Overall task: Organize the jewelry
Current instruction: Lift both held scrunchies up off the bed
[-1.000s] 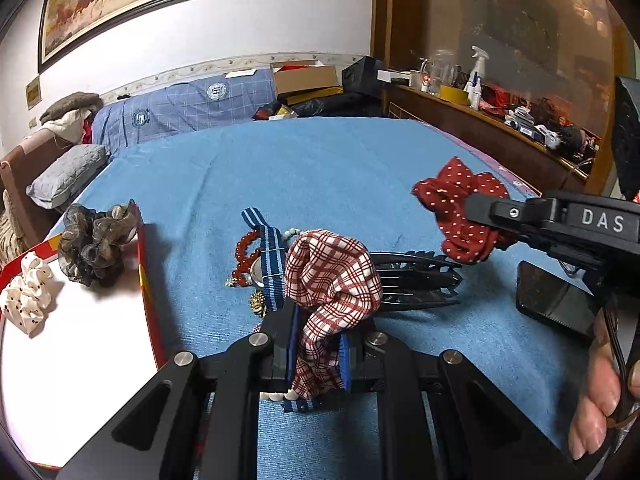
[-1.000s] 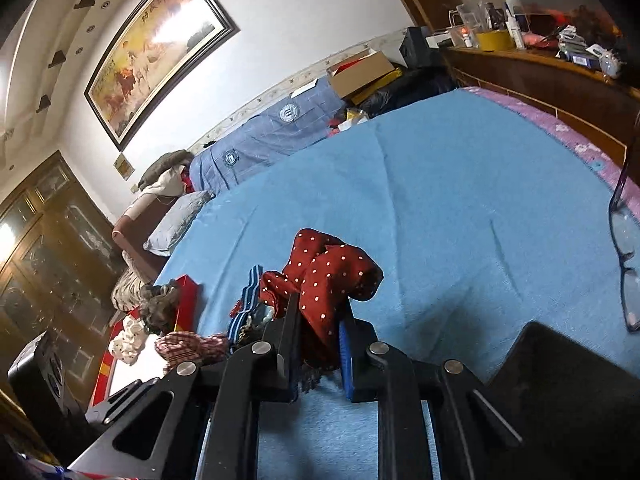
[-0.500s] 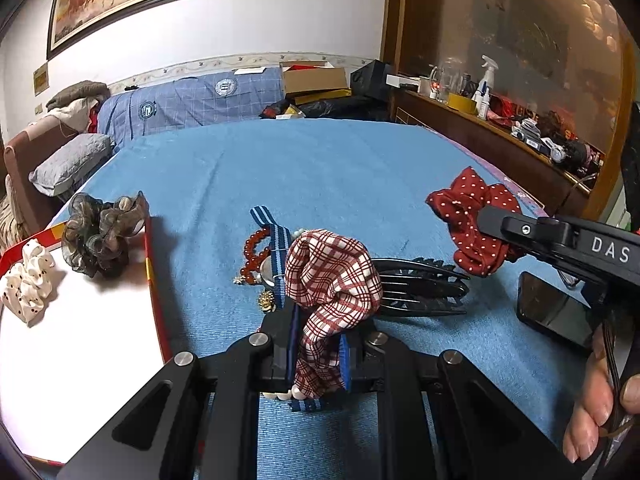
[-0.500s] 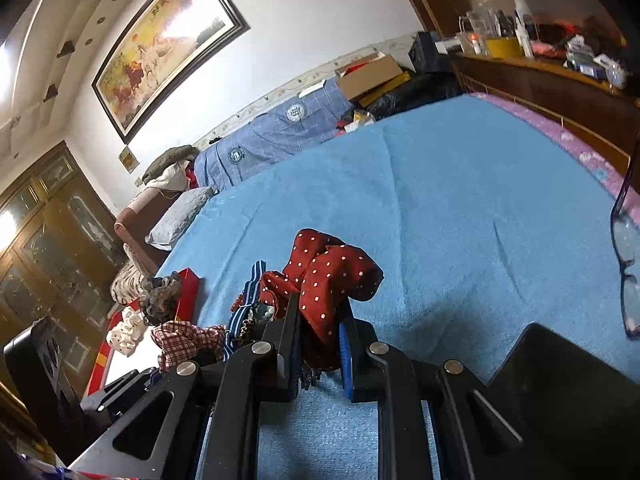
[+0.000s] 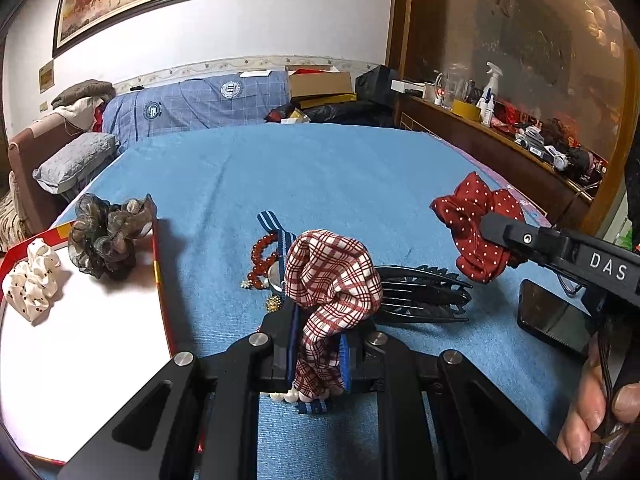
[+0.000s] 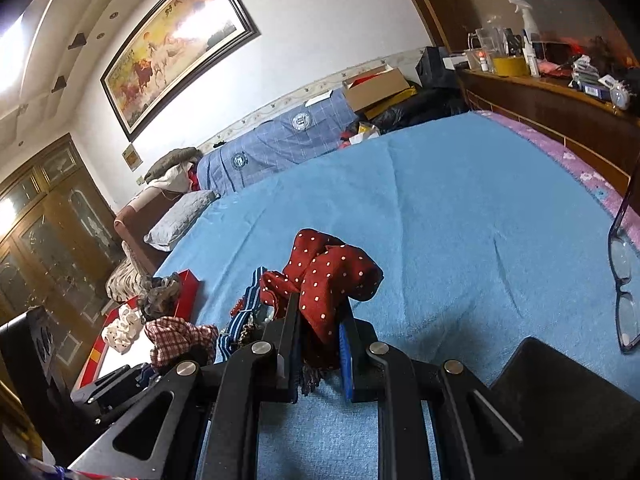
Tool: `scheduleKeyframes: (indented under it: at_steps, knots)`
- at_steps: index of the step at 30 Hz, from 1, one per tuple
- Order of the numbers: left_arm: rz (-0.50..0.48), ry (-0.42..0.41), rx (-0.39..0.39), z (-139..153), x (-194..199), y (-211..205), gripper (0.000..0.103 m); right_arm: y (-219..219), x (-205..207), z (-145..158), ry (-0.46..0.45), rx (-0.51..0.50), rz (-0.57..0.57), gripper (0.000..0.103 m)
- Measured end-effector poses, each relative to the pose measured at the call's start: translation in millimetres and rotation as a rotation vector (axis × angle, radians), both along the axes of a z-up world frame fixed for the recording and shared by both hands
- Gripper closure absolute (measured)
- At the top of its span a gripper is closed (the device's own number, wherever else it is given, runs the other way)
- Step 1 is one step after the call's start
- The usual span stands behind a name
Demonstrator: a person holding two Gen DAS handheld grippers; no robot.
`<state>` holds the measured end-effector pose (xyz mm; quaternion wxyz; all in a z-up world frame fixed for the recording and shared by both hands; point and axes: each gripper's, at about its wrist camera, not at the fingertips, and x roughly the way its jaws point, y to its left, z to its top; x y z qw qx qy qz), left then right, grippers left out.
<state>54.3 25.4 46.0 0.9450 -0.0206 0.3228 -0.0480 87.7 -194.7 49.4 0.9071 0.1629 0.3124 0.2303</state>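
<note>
My left gripper (image 5: 319,344) is shut on a red-and-white plaid scrunchie (image 5: 332,280), held above the blue bedspread. My right gripper (image 6: 319,332) is shut on a dark red polka-dot scrunchie (image 6: 328,276); it also shows at the right of the left wrist view (image 5: 476,226). Left of the plaid scrunchie lies a red-rimmed white tray (image 5: 92,344) with a brown ruffled scrunchie (image 5: 106,236) and a white dotted scrunchie (image 5: 32,280) in it. On the bed lie red beads (image 5: 262,258), a blue striped band (image 5: 276,228) and a black claw clip (image 5: 420,294).
A black phone (image 5: 554,322) lies at the right on the bedspread. Glasses (image 6: 622,280) lie near the bed's right edge. A grey pillow (image 5: 74,164) and a blue quilt (image 5: 192,100) sit at the far end. A cluttered wooden ledge (image 5: 508,136) runs along the right.
Both grippers have lifted slightly with their scrunchies still held. The left wrist view has shifted a little, so the tray and the bed items sit further right in it.
</note>
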Motion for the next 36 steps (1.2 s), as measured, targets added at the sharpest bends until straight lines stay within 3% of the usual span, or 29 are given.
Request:
scheduleKeyframes:
  at_steps: [36]
  knots:
    - [0.061,-0.037,0.068,4.1,-6.0,-4.2,0.088,10.1,-8.4,1.3,-0.055,-0.039,0.028,0.086]
